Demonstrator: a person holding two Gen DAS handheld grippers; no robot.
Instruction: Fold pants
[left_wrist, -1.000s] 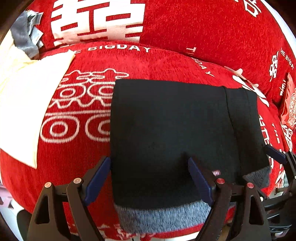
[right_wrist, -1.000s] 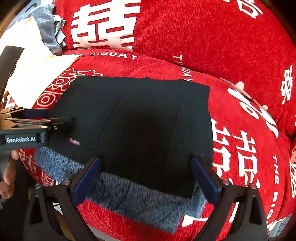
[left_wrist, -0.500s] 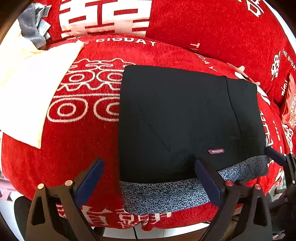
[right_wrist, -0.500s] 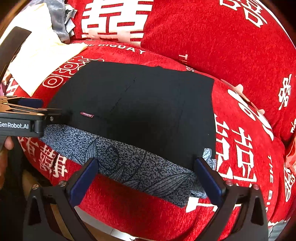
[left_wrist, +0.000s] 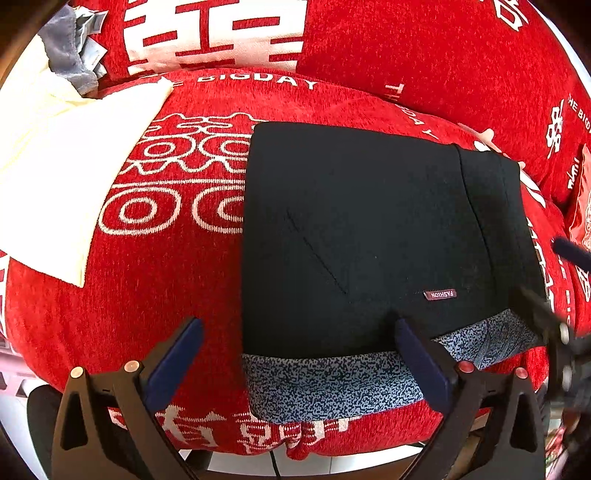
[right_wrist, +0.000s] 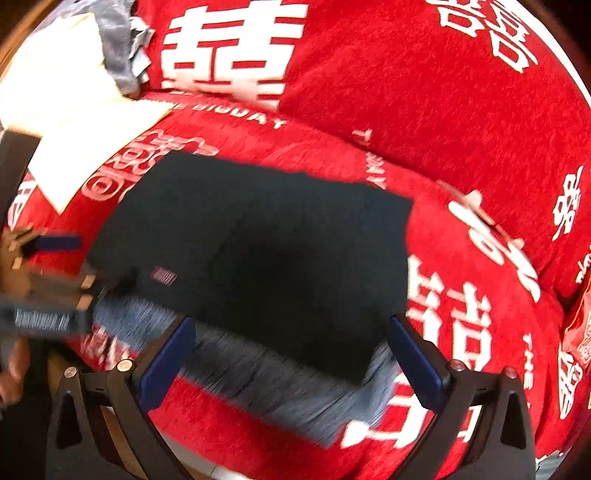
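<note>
The black pants (left_wrist: 362, 236) lie folded into a flat rectangle on the red sofa seat, with a speckled grey lining band (left_wrist: 332, 384) along the near edge and a small "FASHION" label. They also show in the right wrist view (right_wrist: 280, 258), blurred. My left gripper (left_wrist: 299, 343) is open and empty, just short of the pants' near left edge. My right gripper (right_wrist: 291, 339) is open and empty over the near right edge. The left gripper also shows at the left of the right wrist view (right_wrist: 55, 280).
A red sofa cushion (left_wrist: 155, 280) with white lettering holds the pants; back cushions (left_wrist: 406, 44) rise behind. A folded cream cloth (left_wrist: 62, 173) lies to the left, with a grey garment (left_wrist: 70, 59) behind it. The seat's front edge is just below the grippers.
Both grippers have let go of the pants and drawn back toward the sofa's front edge. The pants stay flat; the grey lining band and label now show.
</note>
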